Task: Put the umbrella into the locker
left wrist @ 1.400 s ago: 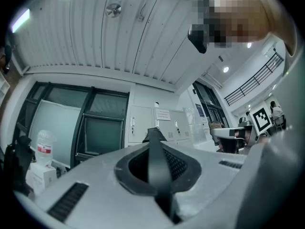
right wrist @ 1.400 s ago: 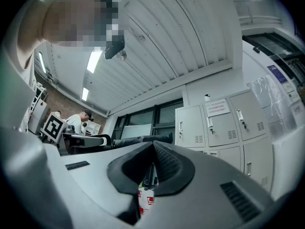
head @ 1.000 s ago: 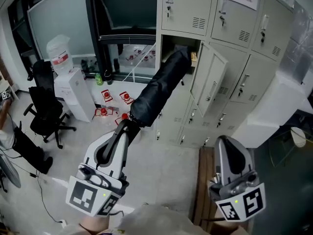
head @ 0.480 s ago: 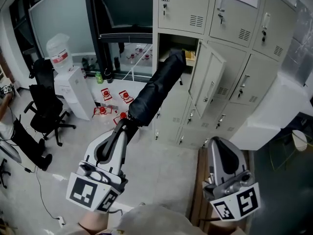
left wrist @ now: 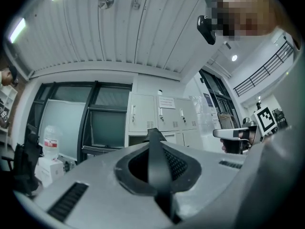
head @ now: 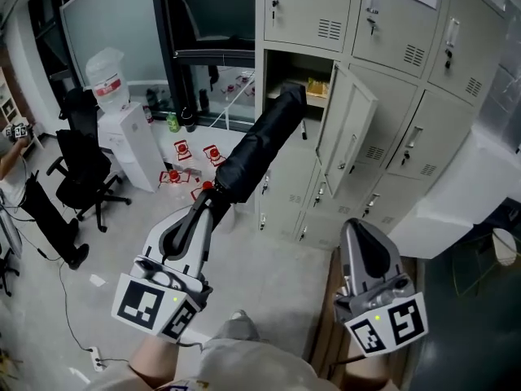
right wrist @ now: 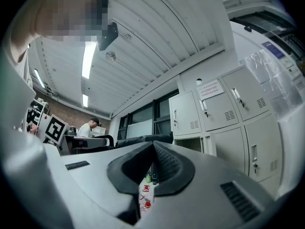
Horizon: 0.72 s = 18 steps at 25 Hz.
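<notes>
Your left claw (head: 213, 207) grips one umbrella (head: 260, 141), tip at open locker (head: 281, 78); one open door (head: 348, 125) just beside. Your right claw (head: 356, 227) closed, holds nothing. One chair (head: 85, 177) far left.

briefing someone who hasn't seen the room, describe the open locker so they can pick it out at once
Find the bank of pale grey metal lockers beside the dark window. In its left-hand column, just under the top locker in view, is the open compartment. It alone has its door swung out; every neighbour is shut.
</notes>
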{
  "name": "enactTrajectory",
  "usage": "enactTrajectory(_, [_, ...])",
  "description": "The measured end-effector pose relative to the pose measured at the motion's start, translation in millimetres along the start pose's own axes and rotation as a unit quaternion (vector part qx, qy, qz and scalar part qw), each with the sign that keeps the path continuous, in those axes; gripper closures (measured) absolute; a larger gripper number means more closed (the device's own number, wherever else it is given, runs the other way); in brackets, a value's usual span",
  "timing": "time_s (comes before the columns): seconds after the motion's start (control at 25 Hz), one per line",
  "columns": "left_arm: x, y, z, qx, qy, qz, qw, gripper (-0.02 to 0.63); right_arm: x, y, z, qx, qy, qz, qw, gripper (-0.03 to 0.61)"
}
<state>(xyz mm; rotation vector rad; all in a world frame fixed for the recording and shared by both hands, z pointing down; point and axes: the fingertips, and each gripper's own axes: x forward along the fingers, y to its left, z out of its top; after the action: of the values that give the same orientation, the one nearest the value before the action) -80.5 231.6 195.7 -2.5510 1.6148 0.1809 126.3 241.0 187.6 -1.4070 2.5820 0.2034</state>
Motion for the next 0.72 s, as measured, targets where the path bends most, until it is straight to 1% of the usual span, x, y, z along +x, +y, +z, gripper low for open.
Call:
enactTrajectory(0.32, [20.4,1.1,-27.7,0.010,0.008,0.011,0.9999,0.606,12.1,-19.8,-30.3,0.010,0.015,0.004,1.000,0.571])
enactTrajectory(0.52, [38.2,12.0,-55.9,-0.009,0.017,0.011,0.9998,0.606,27.4,-32.1,-52.2,0.005,0.023,-0.001,1.000,0.571])
enactTrajectory(0.72, [63.7,27.5,-80.1,-0.015,0.030,0.011,0.9994,0.606,50.1,-46.4,-69.6,0.005,0.034,-0.008,0.999,0.571])
